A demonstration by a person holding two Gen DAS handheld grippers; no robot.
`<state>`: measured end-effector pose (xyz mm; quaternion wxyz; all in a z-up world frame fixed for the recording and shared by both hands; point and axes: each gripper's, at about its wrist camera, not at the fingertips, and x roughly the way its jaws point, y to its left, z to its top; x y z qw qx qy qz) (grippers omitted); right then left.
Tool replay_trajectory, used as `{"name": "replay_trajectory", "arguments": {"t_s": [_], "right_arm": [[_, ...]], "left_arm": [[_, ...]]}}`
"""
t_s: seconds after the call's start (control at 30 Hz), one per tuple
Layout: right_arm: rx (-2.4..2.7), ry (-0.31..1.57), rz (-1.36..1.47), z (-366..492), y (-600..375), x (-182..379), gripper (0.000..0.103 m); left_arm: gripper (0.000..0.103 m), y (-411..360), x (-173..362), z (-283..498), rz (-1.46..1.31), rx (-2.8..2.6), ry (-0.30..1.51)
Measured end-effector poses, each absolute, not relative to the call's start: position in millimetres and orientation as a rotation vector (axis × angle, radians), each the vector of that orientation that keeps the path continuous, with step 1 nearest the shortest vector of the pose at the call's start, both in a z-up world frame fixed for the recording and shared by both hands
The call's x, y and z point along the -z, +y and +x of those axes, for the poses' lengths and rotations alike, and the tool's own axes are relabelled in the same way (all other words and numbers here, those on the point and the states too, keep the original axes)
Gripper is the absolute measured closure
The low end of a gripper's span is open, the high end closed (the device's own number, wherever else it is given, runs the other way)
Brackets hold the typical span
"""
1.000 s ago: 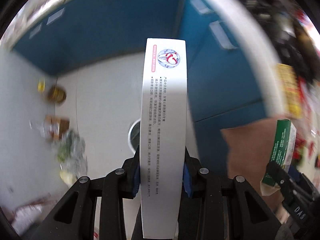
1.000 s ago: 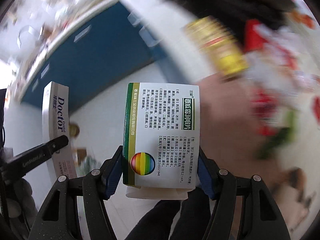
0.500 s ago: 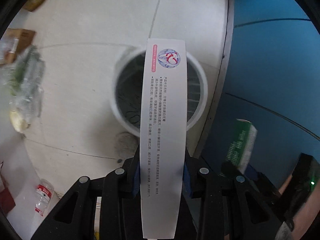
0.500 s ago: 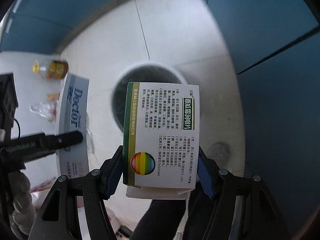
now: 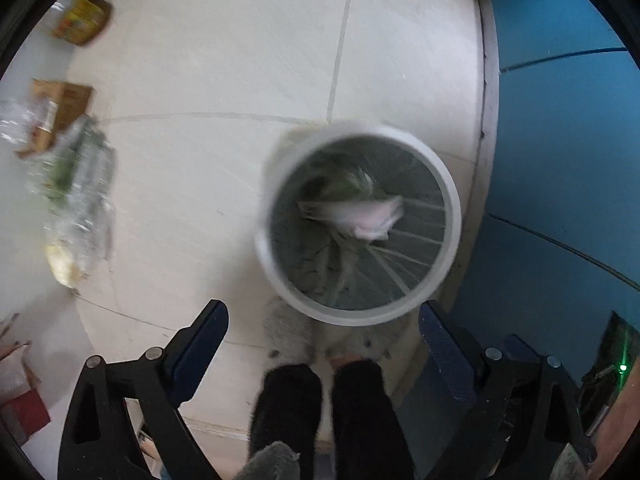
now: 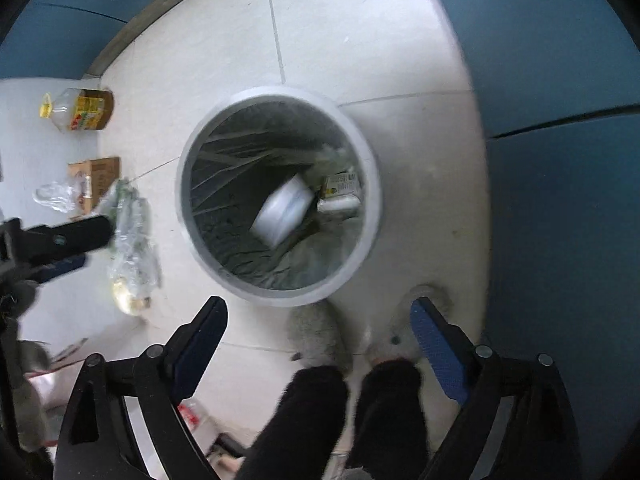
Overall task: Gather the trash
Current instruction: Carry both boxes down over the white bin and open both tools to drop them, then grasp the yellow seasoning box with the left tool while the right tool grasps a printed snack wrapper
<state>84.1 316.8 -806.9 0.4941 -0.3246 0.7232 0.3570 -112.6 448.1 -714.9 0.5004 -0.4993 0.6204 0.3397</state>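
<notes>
Both tools, left tool (image 5: 322,326) and right tool (image 6: 318,320), have just sprung wide and empty over the bin (image 6: 372,216), so both boxes (image 6: 282,210) drop inside; more litter (image 6: 132,236) lies at nine o'clock.

white long box (image 6: 282,211) | blurred, tilted, bin centre || green-white box (image 6: 340,192) | 3 o'clock, inside grey-lined bin (image 6: 372,184)

Two boxes (image 6: 283,210) in bin (image 6: 374,216), bottle (image 6: 78,110) and carton (image 6: 96,178) far left

Left gripper (image 5: 324,328), jaws just opened wide and empty, above round bin (image 5: 454,216); blurred white box (image 5: 360,214) inside.
</notes>
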Motion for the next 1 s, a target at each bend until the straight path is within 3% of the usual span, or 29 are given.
{"name": "replay_trajectory", "arguments": {"t_s": [0.13,0.33,0.67,1.0], "right_arm": [[-0.849,1.649,-0.846,76.7,315.6,770.3,0.001],[-0.842,1.506,-0.87,71.0,315.6,674.0,0.001],[-0.887,1.369,-0.804,42.1,300.7,492.6,0.001],[-0.943,1.304,-0.732,21.8,260.3,352.3,0.001]], "left_arm": [[0.006,445.6,665.8,-114.9,-1.038,-0.944,1.514],[0.006,423.9,572.1,-125.7,-0.839,-1.053,1.457],[0.006,381.5,437.4,-133.2,-0.749,-1.019,1.365],[0.006,346.6,345.1,-156.3,-0.746,-0.979,1.308]]}}
